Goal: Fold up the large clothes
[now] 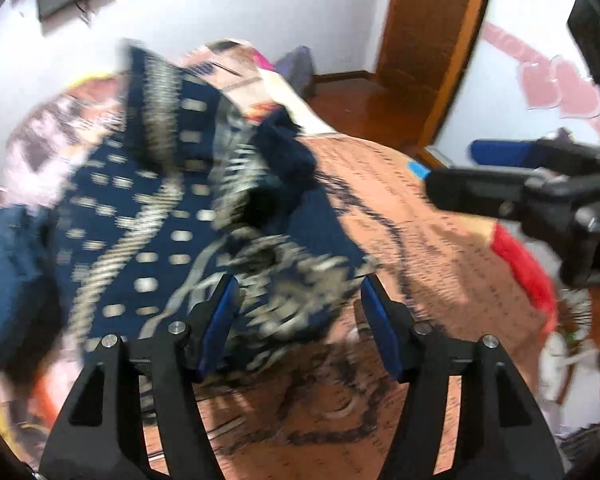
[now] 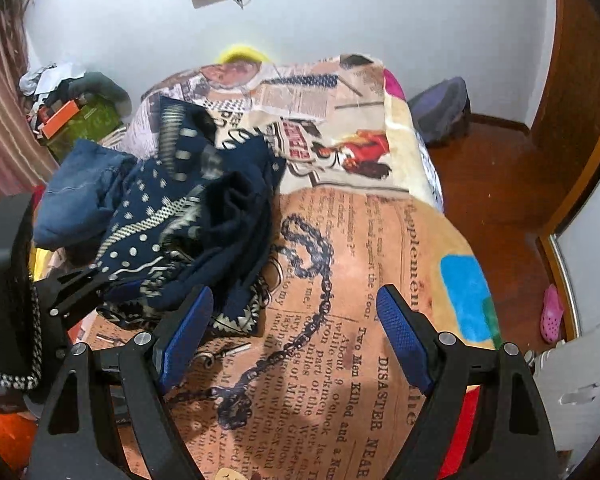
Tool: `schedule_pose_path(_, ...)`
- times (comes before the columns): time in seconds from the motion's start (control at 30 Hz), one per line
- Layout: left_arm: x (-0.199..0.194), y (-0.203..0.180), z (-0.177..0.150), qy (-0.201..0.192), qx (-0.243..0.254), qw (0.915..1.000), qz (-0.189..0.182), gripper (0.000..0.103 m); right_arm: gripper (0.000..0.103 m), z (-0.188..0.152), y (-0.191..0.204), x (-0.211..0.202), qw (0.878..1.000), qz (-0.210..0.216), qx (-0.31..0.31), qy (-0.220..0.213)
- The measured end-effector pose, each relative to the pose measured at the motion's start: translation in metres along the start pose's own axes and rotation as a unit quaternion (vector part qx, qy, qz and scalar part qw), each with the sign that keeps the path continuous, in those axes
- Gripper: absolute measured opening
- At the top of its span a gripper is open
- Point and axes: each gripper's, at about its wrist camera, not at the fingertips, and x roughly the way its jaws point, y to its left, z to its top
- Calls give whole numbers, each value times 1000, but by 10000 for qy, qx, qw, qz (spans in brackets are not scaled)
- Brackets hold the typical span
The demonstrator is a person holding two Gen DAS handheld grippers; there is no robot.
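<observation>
A navy garment with white dots and patterned bands (image 2: 188, 216) lies crumpled on the left part of the bed. It fills the blurred left wrist view (image 1: 160, 220). My left gripper (image 1: 300, 316) is open, its blue pads on either side of the garment's near edge. It shows at the left of the right wrist view (image 2: 116, 284), touching the garment. My right gripper (image 2: 296, 328) is open and empty above the blanket, just right of the garment. It appears at the right edge of the left wrist view (image 1: 460, 168).
The bed carries a newspaper-print blanket (image 2: 380, 264). A folded blue denim item (image 2: 80, 192) lies left of the garment. A cluttered green box (image 2: 80, 120) stands at far left. A wooden floor (image 2: 500, 184), a backpack (image 2: 444, 108) and a door (image 2: 572, 92) are to the right.
</observation>
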Motion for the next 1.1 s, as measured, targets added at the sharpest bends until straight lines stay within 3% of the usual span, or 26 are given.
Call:
schedule_pose_path(0.3, -69, 39, -9, -897, -274, 9929, 730, 85, 81, 16, 23, -16, 9986, 206, -294, -376)
schedule_pose_path(0.43, -78, 61, 0, -1126, -491, 9868, 1055, 95, 81, 27, 40, -7, 9974, 357, -460, -418)
schedule_pose_path(0.63, -47, 109, -3, -693, -949, 9821, 1470, 95, 81, 32, 78, 26, 9942, 627, -846, -207)
schedule_pose_path(0.77, -18, 125, -22, -373, -1416, 9784, 1459, 95, 81, 31, 91, 54, 9944, 360, -993, -61)
schedule_pose_path(1.1, 2, 125, -33, -339, -1429, 9798, 1357, 96, 81, 20, 34, 97, 9969, -28, -513, 591)
